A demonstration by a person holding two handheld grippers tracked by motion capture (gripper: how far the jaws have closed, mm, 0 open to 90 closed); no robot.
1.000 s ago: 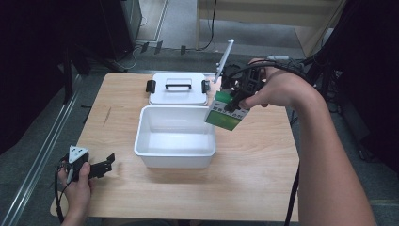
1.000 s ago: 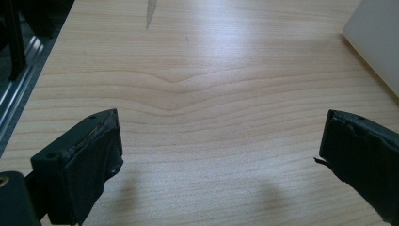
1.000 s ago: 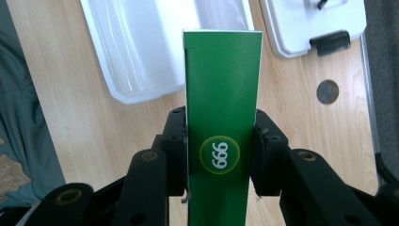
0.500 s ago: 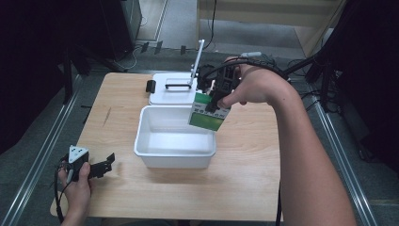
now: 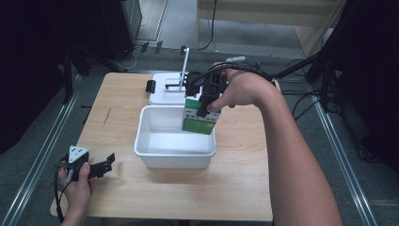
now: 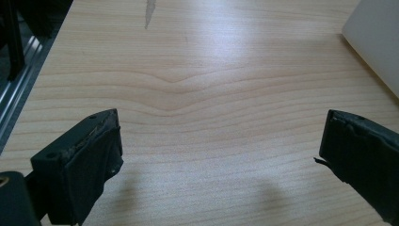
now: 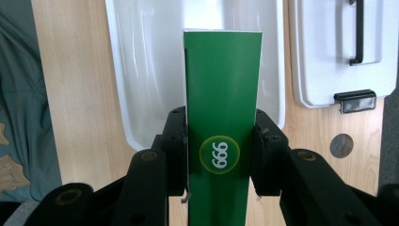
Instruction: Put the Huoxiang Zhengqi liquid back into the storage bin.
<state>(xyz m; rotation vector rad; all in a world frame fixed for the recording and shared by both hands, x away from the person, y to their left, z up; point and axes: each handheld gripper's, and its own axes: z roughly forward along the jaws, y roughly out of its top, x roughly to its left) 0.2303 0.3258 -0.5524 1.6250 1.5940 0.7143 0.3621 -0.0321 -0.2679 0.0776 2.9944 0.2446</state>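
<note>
My right claw grips a green box above the empty white tub; my left claw gapes wide over the bench.

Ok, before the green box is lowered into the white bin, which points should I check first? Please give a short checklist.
1. Grip: the right hand-held gripper has both pads pressed on the sides of the green box: ok.
2. Position: the box hangs over the white bin: ok.
3. Inside of the bin: nothing lies in it: ok.
4. Lid: it lies behind the bin, out of the way: ok.
5. Left hand-held gripper: open, resting near the table corner, apart from the bin: ok.
6. Gap between the box bottom and the bin floor: cannot tell.
</note>
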